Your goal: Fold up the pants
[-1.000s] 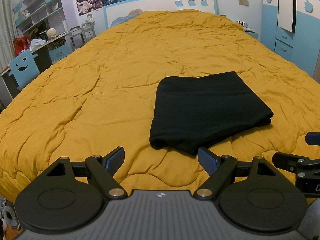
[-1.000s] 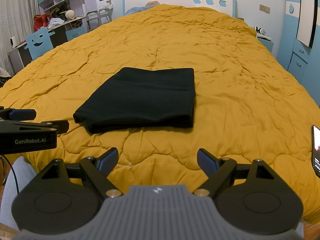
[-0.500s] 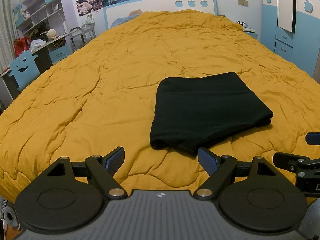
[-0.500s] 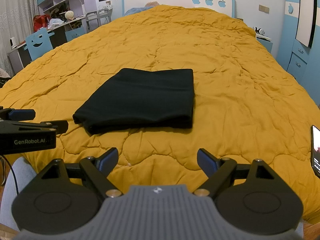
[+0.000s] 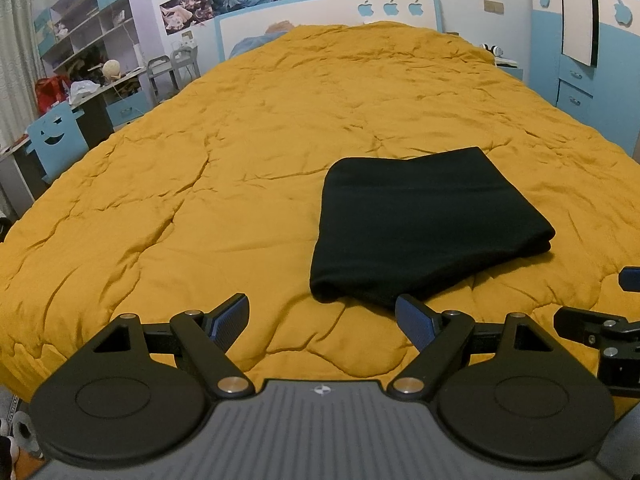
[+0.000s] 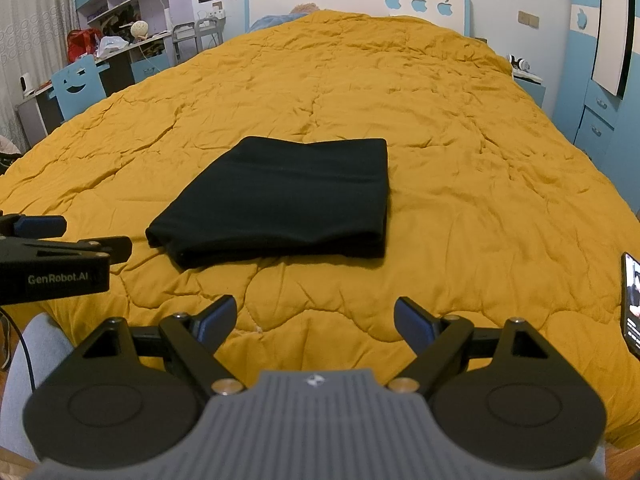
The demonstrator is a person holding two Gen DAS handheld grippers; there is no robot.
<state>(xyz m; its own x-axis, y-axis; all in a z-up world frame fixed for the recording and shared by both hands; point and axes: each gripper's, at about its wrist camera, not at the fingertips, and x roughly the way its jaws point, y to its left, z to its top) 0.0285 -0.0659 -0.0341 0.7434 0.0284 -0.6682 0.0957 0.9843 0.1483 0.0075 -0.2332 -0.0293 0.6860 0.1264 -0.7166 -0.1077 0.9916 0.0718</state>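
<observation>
The black pants (image 5: pixel 424 220) lie folded into a flat rectangle on the mustard-yellow quilt (image 5: pixel 240 160); they also show in the right wrist view (image 6: pixel 288 200). My left gripper (image 5: pixel 322 314) is open and empty, just short of the pants' near edge. My right gripper (image 6: pixel 314 318) is open and empty, a little back from the pants' near edge. Each gripper shows at the edge of the other's view: the right one (image 5: pixel 600 328) and the left one (image 6: pixel 56 256).
The bed fills most of both views. A desk with a blue smiley chair (image 6: pixel 78 84) and shelves stand at the left. A blue wardrobe (image 6: pixel 608 80) stands at the right. A phone (image 6: pixel 632 304) sits at the right edge.
</observation>
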